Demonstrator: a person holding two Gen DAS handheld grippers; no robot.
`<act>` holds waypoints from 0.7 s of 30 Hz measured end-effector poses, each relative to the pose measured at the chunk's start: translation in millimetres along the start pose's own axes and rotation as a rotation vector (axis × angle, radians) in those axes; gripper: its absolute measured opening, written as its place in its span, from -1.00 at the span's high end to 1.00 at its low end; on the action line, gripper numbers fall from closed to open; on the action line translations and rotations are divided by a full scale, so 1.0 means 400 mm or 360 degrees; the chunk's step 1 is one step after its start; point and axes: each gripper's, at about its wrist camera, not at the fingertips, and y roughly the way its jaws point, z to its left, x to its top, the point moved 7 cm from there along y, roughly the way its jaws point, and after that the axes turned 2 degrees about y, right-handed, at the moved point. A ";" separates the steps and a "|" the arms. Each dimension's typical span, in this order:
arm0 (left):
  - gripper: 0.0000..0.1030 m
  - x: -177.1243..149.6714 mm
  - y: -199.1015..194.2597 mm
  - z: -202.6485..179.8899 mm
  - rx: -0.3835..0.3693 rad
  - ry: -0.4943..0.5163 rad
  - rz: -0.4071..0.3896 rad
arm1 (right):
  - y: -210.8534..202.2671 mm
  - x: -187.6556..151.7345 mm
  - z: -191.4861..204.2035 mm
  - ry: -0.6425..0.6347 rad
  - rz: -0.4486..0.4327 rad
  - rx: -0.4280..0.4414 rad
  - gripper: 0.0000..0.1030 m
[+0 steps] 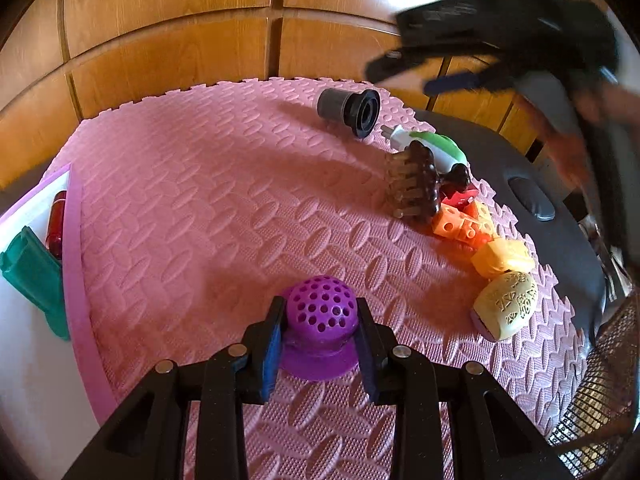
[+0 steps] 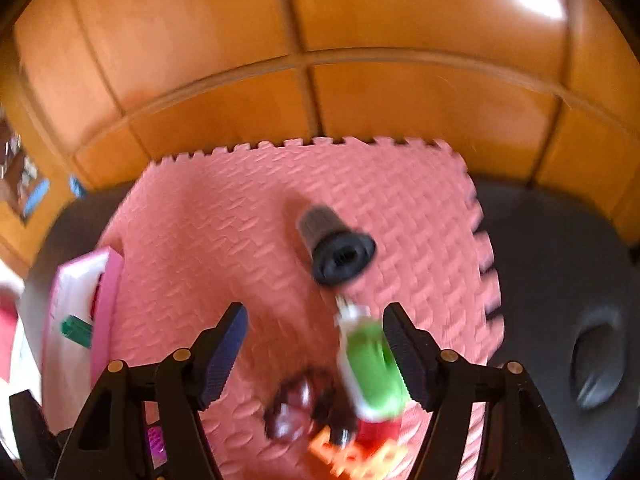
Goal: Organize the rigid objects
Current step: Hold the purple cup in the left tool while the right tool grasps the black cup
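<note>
Left wrist view showed the left tool (image 1: 320, 332) pinching a purple perforated dome (image 1: 322, 316) between its 2 pads, low over the pink foam mat (image 1: 200, 208). At the mat's right edge lay a black funnel-shaped filter (image 1: 350, 110), a green and white plug (image 1: 430, 146), a brown hair claw (image 1: 412, 184), orange blocks (image 1: 464, 226) and a cream ball (image 1: 506, 304). A pink-rimmed tray (image 1: 74, 264) at left held a green piece (image 1: 34, 276).

Right wrist view was blurred: the right tool (image 2: 316, 340) stood spread, pads touching nothing, with the plug (image 2: 370, 364) just inside its right finger and the filter (image 2: 334, 246) beyond on the mat (image 2: 200, 240).
</note>
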 end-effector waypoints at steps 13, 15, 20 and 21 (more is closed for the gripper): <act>0.36 -0.003 -0.004 0.006 -0.0043 -0.0034 -0.0025 | 0.270 0.076 0.029 -0.0462 0.0522 -0.0253 0.05; 0.36 -0.005 -0.005 0.007 -0.0042 -0.0037 -0.0030 | 0.280 0.056 0.035 -0.0527 0.0505 -0.0333 0.16; 0.37 -0.002 -0.007 -0.001 -0.0025 -0.0029 -0.0019 | 0.249 0.017 0.083 -0.0540 0.0494 -0.0224 0.16; 0.37 -0.003 -0.011 0.001 -0.0036 -0.0043 -0.0012 | 0.242 0.006 0.098 -0.0532 0.0513 -0.0178 0.16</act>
